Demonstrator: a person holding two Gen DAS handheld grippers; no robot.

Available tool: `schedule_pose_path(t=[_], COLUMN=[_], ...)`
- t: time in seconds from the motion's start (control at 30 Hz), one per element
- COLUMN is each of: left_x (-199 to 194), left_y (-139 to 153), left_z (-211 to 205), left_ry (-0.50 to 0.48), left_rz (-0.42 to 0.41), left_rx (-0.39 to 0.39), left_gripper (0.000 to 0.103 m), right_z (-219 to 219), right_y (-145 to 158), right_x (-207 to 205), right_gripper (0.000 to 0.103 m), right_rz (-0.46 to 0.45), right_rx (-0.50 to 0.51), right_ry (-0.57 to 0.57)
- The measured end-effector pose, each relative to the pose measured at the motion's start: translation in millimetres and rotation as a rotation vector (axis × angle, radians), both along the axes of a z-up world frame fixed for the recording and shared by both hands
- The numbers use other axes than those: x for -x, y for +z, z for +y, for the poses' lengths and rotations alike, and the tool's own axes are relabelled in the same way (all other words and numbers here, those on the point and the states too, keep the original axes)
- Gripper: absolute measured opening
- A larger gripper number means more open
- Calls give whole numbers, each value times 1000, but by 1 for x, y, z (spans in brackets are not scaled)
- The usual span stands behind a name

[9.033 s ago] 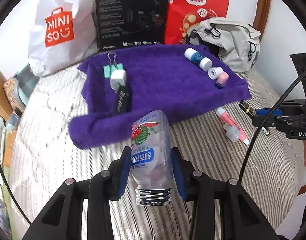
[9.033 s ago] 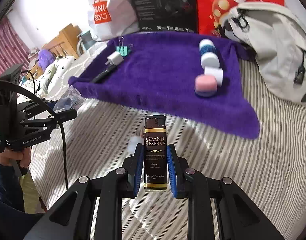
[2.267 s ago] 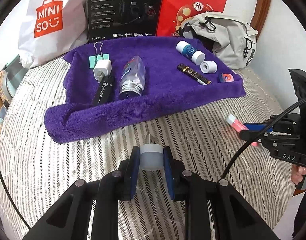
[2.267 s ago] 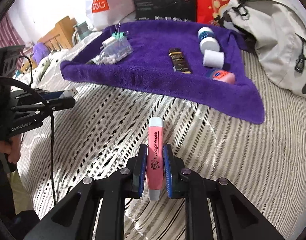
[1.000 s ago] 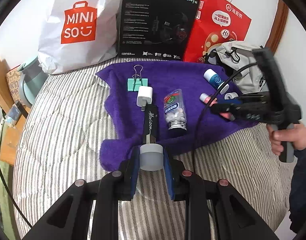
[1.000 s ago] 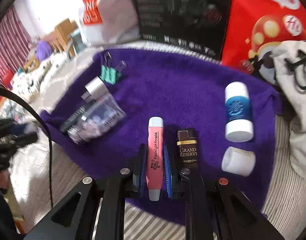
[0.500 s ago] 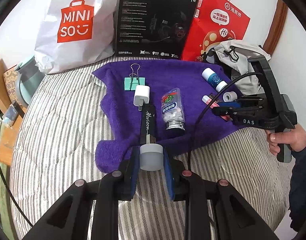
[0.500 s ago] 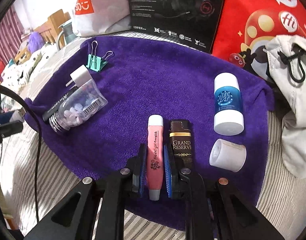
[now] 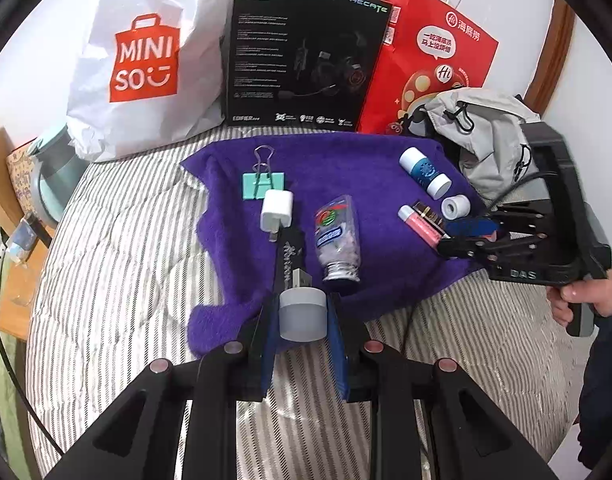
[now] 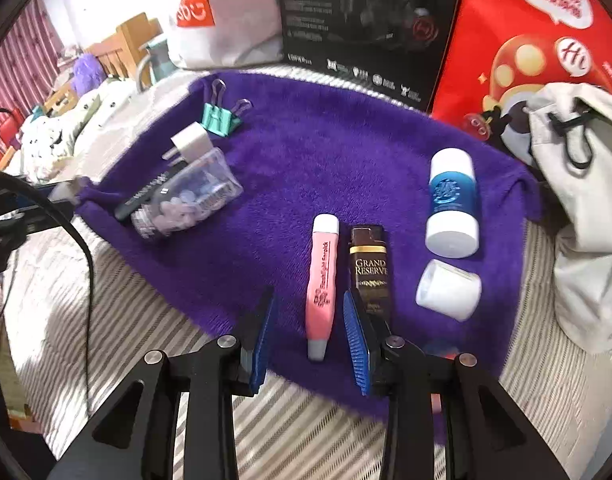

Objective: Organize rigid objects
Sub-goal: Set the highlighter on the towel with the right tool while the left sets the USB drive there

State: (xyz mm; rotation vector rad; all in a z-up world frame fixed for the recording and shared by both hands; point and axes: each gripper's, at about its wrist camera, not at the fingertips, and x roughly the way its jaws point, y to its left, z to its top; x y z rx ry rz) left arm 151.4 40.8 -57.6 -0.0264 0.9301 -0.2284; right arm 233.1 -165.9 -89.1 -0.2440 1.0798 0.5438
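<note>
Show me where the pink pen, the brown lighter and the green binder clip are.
pink pen (image 10: 322,280), right wrist view, middle of its pink barrel.
brown lighter (image 10: 369,268), right wrist view, on its printed label.
green binder clip (image 9: 263,185), left wrist view, on its green body.

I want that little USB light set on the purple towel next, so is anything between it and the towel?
Nothing visible blocks it. The USB light, in the left gripper, hangs at the purple towel front edge, behind the black pen.

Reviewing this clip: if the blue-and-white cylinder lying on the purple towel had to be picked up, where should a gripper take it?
Grip the blue-and-white cylinder across its blue middle band, coming from above. It lies flat on the purple towel, so its curved sides are exposed.
</note>
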Motion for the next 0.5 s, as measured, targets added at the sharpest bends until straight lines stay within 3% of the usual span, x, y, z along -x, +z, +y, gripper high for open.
schedule_pose_path(t=[0.23, 0.5], left_x=[-19, -36], left_y=[5, 3], left_z=[-31, -60], left_ry=[-50, -89], left_rz=[-14, -12], left_rx=[-5, -12], left_gripper=[23, 23], right_z=[-41, -76], right_y=[28, 26], right_x=[28, 55], right_gripper=[38, 39], right_rz=[-48, -38], right_rx=[-56, -76], right_ry=[-59, -127])
